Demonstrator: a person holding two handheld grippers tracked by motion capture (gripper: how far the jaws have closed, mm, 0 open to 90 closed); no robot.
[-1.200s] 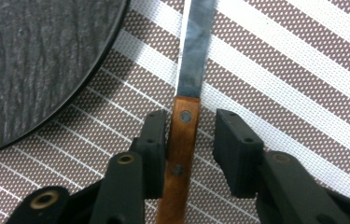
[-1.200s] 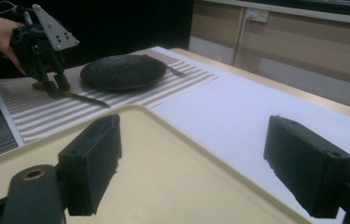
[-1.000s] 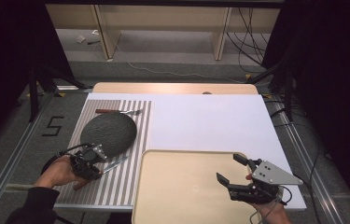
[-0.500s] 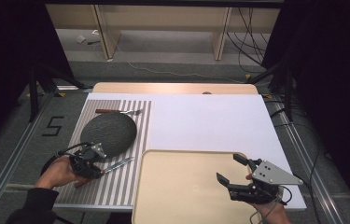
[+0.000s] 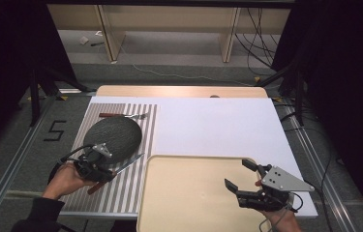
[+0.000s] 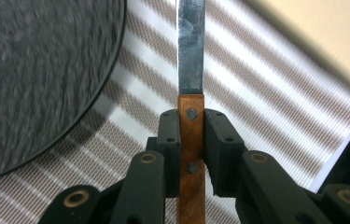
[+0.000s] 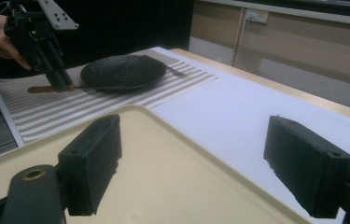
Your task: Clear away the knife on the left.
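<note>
beside the dark plate [image 5: 113, 135], my left gripper [image 6: 192, 135] clamps the knife [image 6: 191, 70] by its wooden handle, tip cut off. over the tray [image 5: 189, 193], my right gripper [image 7: 196, 158] gapes wide, holding nothing.

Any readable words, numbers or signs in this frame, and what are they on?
"5": a dark numeral marked on the grey floor left of the table.
No lettering can be made out on the knife, plate, striped mat or tray.
</note>
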